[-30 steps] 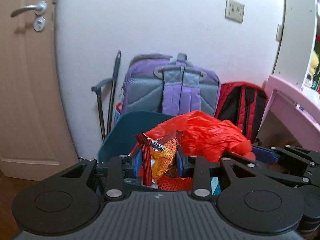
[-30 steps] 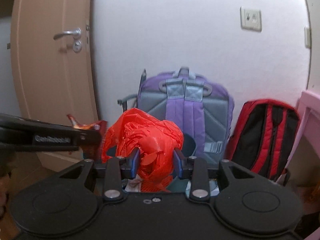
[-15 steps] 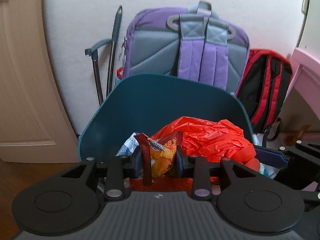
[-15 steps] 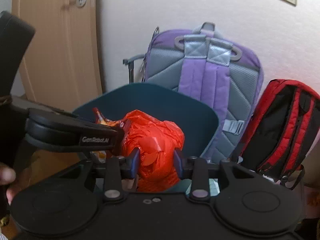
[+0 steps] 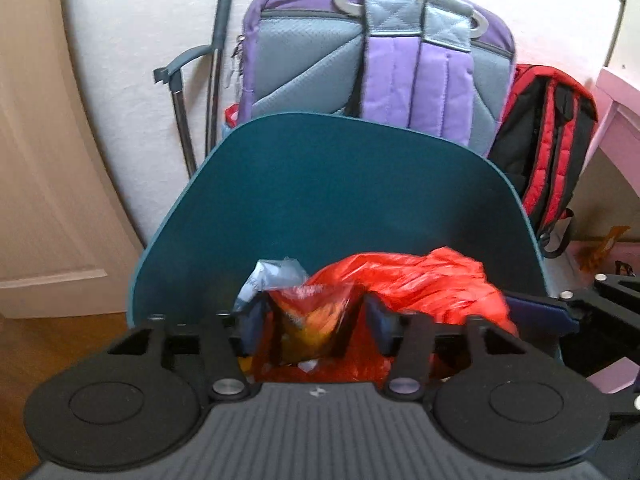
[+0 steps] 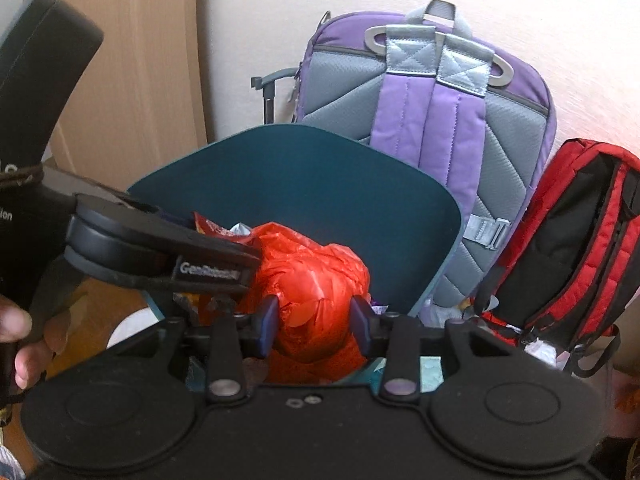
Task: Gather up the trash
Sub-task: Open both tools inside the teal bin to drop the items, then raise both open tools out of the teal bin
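Left tongs: jaws opening over the teal bin; the orange snack wrapper stands between the two blue pads with a gap showing on either side, so the pads no longer press on it.
Orange snack wrapper: upright between the left tongs' pads, its crumpled top level with the fingertips, low inside the bin's mouth and touching the red plastic bag to its right.
Right tongs: jaws opening, with the bag's round bulk between the pads; whether the pads still touch the plastic cannot be told, though a thin gap seems to show at each side.
Red plastic bag: a crumpled ball filling the space between the right tongs' pads, inside the bin, just beside the wrapper; in the left wrist view it spreads to the right of the left tongs.
Teal bin: stands open on the floor, its far wall rising behind both pieces of trash; a pale blue scrap lies in it behind the wrapper.
Surroundings: a purple backpack leans on the wall straight behind the bin, a red and black backpack to its right, a wooden door to the left.
Person: fingers grip the handle of the left tongs at the left edge of the right wrist view.
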A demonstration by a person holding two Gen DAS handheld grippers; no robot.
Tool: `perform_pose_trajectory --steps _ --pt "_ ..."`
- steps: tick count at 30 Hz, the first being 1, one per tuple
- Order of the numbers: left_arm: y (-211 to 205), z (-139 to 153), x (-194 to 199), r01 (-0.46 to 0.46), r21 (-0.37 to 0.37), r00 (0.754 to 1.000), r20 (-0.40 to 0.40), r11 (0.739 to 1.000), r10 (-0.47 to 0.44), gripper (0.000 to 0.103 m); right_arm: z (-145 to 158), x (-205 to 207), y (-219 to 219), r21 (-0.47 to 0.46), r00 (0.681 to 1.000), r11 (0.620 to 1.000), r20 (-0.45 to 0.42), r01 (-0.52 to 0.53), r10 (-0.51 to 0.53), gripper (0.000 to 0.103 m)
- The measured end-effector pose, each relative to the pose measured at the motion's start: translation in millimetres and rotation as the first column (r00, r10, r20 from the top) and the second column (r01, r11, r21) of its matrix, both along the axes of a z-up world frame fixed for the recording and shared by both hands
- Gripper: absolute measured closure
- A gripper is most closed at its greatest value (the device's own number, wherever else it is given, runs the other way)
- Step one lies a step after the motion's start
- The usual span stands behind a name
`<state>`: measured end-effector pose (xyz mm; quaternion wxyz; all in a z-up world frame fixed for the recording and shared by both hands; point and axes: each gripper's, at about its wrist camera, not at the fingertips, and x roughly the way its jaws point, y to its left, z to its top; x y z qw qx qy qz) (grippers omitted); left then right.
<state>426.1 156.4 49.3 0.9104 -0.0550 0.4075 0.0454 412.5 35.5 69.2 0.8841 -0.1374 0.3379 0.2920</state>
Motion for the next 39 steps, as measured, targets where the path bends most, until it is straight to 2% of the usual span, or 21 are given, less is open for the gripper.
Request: perform_pose_trajectory --steps 4,8,13,21,29,36,39 --pt "-5.7 3.8 -4.4 -0.023 0.027 1.000 0.003 0.999 0.023 0.024 1.5 -5.1 -0.7 -0.015 1.000 1.000 0.025 0.006 -0.006 0.058" --pt "-2.5 9.7 -16.6 -0.041 -0.010 0.999 0.030 0.999 0.042 0.024 7.1 -15.4 -8.6 0.030 0.999 1.000 0.052 -0.005 0.004 0.054" --pt "-1.2 21.8 -38.0 -0.060 -0.021 0.996 0.062 0.998 0.061 0.024 18.3 -33.7 -17.0 0.055 0.996 0.998 0.088 -0.028 0.023 0.052" --pt "-7.0 51.0 -85.4 -0.066 -0.031 0.986 0.153 0.997 0.070 0.023 48.3 -67.5 -45.2 0.123 0.992 0.992 0.121 0.011 -0.026 0.052" --pt "-21.8 74.4 -143.7 -0.049 -0.009 0.972 0.228 0.999 0.050 0.021 75.0 -109.0 -75.4 0.195 0.986 0.981 0.160 0.016 -0.047 0.051" --pt "-39.1 81.3 -193.7 -0.011 -0.006 0.960 0.279 1.000 0.012 0.020 86.7 -144.5 -96.7 0.232 0.981 0.973 0.186 0.005 -0.049 0.051" --pt "-46.9 83.4 -212.7 0.002 -0.008 0.955 0.297 1.000 0.000 0.015 88.7 -158.3 -106.1 0.253 0.981 0.967 0.190 -0.005 -0.044 0.051"
